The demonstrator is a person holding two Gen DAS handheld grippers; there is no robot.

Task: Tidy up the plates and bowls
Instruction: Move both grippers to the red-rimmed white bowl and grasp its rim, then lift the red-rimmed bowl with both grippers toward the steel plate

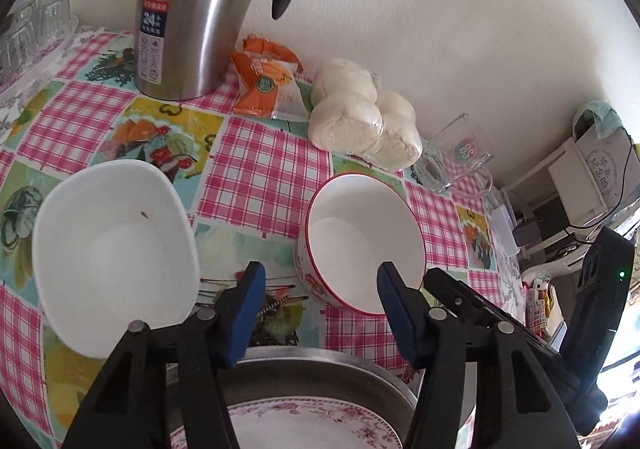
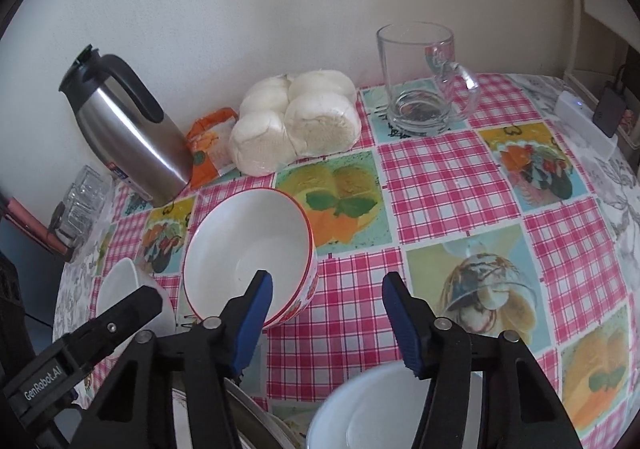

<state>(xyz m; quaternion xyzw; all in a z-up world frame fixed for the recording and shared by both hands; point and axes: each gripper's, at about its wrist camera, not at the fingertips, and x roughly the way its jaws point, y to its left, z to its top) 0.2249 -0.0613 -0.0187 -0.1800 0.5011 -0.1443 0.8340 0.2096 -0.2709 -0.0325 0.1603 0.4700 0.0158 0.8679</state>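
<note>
A red-rimmed white bowl stands on the checked tablecloth. A plain white squarish bowl stands to its left. A floral plate lies in a metal pan right under my left gripper, which is open and empty, between the two bowls. My right gripper is open and empty, its left finger over the red-rimmed bowl's near rim. A small white dish lies below it.
A steel thermos jug, an orange snack packet, a bag of buns and a glass mug stand along the back wall. Upturned glasses sit far left.
</note>
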